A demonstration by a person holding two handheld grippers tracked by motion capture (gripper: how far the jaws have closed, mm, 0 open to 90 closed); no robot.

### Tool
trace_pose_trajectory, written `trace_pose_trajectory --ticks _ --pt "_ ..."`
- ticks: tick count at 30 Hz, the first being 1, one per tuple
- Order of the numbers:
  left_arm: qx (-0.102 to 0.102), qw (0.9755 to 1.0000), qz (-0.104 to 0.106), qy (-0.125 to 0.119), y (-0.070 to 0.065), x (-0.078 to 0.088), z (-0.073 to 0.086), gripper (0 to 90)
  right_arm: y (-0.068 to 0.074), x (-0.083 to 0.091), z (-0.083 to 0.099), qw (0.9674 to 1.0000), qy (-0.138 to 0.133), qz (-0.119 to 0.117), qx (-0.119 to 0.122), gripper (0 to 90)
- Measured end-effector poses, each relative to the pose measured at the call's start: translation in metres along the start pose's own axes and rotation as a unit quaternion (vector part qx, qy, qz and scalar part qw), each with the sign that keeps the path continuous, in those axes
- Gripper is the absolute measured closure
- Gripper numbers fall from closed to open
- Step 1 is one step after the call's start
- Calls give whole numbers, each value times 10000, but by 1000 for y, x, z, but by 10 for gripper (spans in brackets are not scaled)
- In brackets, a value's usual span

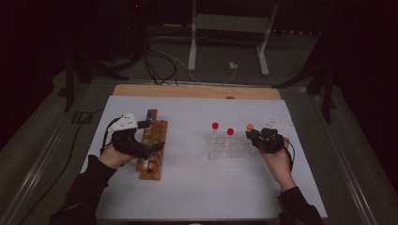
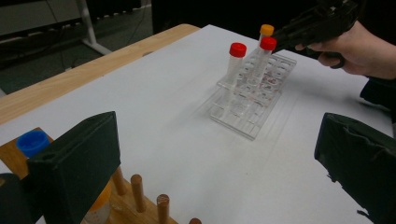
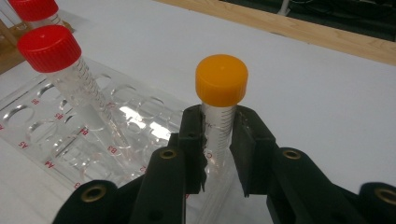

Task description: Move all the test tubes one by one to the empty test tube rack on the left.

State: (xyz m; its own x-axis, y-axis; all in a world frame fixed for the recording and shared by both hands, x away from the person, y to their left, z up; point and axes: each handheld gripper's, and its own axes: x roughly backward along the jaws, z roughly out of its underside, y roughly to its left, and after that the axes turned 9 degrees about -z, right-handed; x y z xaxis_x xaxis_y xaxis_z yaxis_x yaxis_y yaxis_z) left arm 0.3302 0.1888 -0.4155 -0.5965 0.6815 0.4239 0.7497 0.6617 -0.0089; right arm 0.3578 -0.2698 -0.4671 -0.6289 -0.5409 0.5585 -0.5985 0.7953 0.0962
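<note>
My right gripper [image 3: 218, 126] is shut on a clear tube with an orange cap [image 3: 221, 80], holding it upright just below the cap. It stands at the right end of a clear plastic rack [image 1: 227, 149], where the orange cap [image 1: 250, 127] shows beside my right gripper [image 1: 255, 136]. Two red-capped tubes [image 1: 215, 125] [image 1: 230, 131] stand in that rack. My left gripper [image 1: 151, 137] is open over a wooden peg rack [image 1: 152, 161], its jaws wide apart [image 2: 219, 154] with nothing between them. A blue-capped tube [image 2: 32, 142] stands at the wooden rack's far end.
A white sheet [image 1: 197, 187] covers the table, with a bare wooden strip [image 1: 197, 91] along the far edge. In the left gripper view the clear rack [image 2: 243, 112] stands across open sheet. Cables and a metal stand [image 1: 230, 28] lie on the floor beyond.
</note>
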Motion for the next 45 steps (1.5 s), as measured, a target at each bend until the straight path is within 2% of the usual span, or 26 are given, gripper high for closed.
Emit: trace_pose_trajectory --ticks 7,17,25,30,34,41,45 --pt "2 10000 -14 -9 0 0 0 12 5 10 -6 9997 -171 91 149 746" --pt "-15 10000 4 -23 -1 2 -1 12 16 40 -20 9976 -538 210 394 747" --pt "-13 10000 56 -76 -2 3 -3 11 31 64 -32 9955 -740 121 575 747" --pt "-46 9999 102 -100 -5 4 -5 12 43 76 -41 9953 -643 -117 714 747" --pt "-69 9998 131 -108 -7 4 -6 12 56 78 -43 9943 -560 -440 798 747" --pt "-70 9996 239 -126 -12 3 -8 12 79 61 -39 9903 -275 -909 1012 747" --pt "-52 9994 310 -172 -15 3 -10 12 94 46 -35 9866 -140 -1197 1099 747"
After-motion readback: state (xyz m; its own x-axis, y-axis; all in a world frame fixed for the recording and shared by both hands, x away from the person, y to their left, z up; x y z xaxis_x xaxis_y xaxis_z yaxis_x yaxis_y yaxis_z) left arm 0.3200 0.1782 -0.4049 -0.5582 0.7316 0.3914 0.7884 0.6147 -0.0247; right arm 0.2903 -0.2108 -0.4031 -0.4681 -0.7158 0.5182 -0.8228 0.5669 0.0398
